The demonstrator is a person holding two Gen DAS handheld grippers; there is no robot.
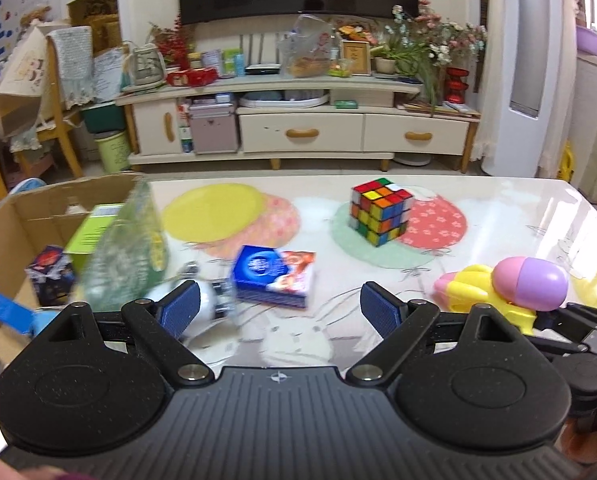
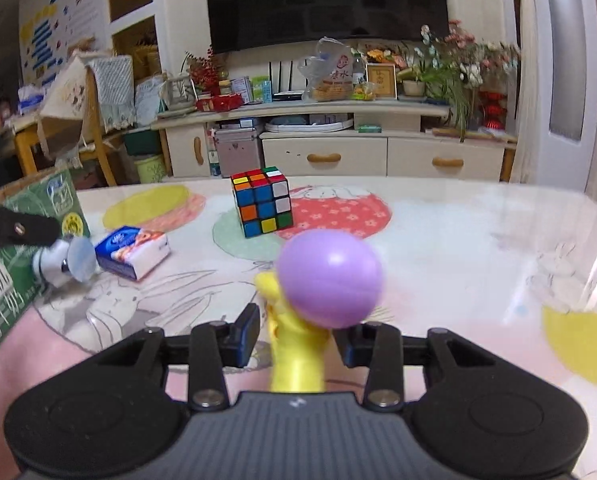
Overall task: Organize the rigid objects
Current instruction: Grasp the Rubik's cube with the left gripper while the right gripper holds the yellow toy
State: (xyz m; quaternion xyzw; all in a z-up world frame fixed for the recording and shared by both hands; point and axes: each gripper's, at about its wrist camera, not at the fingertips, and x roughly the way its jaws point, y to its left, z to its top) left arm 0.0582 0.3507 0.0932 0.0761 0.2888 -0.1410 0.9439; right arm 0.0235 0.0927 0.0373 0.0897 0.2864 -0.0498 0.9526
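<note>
Yellow plastic toy with the pink-purple egg [image 2: 294, 344] sits clamped, apparently, in your right tool [image 2: 296, 338], long axis forward; your left tool [image 1: 280, 308] gapes, empty, cardboard box [image 1: 26, 216] to its left.

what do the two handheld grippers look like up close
Both the left gripper and right gripper are matte black plastic with ribbed grey centre plates, round side discs, silver pivot screws and linkage arms. Their fingers carry textured blue pads.

Ahead of the tongs sit a multicoloured Rubik's cube [image 1: 381, 212], a blue-and-orange tissue pack [image 1: 273, 276] and, to the left, a brown cardboard box [image 1: 26, 216] printed green outside, while a yellow toy [image 2: 294, 344] with a purple-and-pink egg [image 2: 330, 278] lies between the right tongs.
</note>
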